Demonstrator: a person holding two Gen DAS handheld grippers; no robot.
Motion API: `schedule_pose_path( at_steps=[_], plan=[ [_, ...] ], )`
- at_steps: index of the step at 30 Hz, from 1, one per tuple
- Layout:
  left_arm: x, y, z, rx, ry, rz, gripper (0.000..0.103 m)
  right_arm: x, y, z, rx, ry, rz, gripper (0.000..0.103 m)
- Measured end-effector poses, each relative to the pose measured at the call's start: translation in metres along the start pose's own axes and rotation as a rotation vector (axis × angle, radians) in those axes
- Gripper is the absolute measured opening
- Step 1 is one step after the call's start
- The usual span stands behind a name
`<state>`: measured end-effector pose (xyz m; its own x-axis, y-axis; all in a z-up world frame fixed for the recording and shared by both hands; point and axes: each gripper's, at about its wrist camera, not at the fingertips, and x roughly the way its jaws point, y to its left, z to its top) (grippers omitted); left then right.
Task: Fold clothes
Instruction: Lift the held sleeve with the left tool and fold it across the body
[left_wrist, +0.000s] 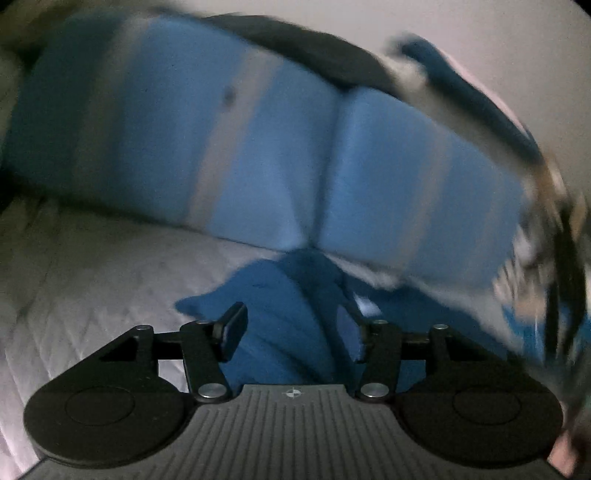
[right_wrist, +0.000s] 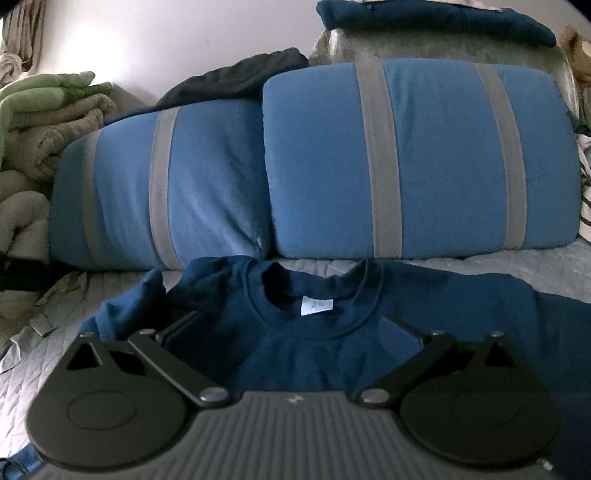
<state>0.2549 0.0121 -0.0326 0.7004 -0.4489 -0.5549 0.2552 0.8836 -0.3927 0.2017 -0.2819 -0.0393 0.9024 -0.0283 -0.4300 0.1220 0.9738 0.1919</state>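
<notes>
A dark blue T-shirt (right_wrist: 306, 343) lies spread on the white quilted bed, collar and white label (right_wrist: 317, 306) towards the pillows. My right gripper (right_wrist: 291, 328) is open just above the shirt's chest, fingers either side of the collar. In the blurred left wrist view my left gripper (left_wrist: 291, 328) is open over a bunched part of the blue shirt (left_wrist: 280, 317), likely a sleeve; its fingers straddle the cloth without pinching it.
Two blue pillows with grey stripes (right_wrist: 417, 158) lean behind the shirt. A black garment (right_wrist: 240, 77) lies on the left pillow. Green and beige blankets (right_wrist: 44, 122) are piled at the left. Folded dark blue clothes (right_wrist: 436, 18) sit on top at the back right.
</notes>
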Motion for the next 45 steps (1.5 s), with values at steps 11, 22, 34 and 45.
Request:
schedule_pose_path(
  at_steps=[11,22,34,45],
  plan=[
    [0.089,0.089,0.0,-0.482,0.115,-0.06,0.053,0.007,-0.001,-0.001,0.017,0.032,0.006,0.103],
    [0.122,0.111,-0.012,-0.652,0.091,-0.088,0.021,0.011,0.0,-0.002,0.011,0.048,0.004,0.103],
    [0.049,0.03,0.038,-0.042,-0.11,0.171,0.011,0.012,0.001,-0.003,-0.009,0.051,-0.001,0.103],
    [-0.046,0.034,0.055,0.142,-0.276,0.455,0.011,0.009,0.007,-0.004,-0.043,0.052,0.015,0.103]
  ],
)
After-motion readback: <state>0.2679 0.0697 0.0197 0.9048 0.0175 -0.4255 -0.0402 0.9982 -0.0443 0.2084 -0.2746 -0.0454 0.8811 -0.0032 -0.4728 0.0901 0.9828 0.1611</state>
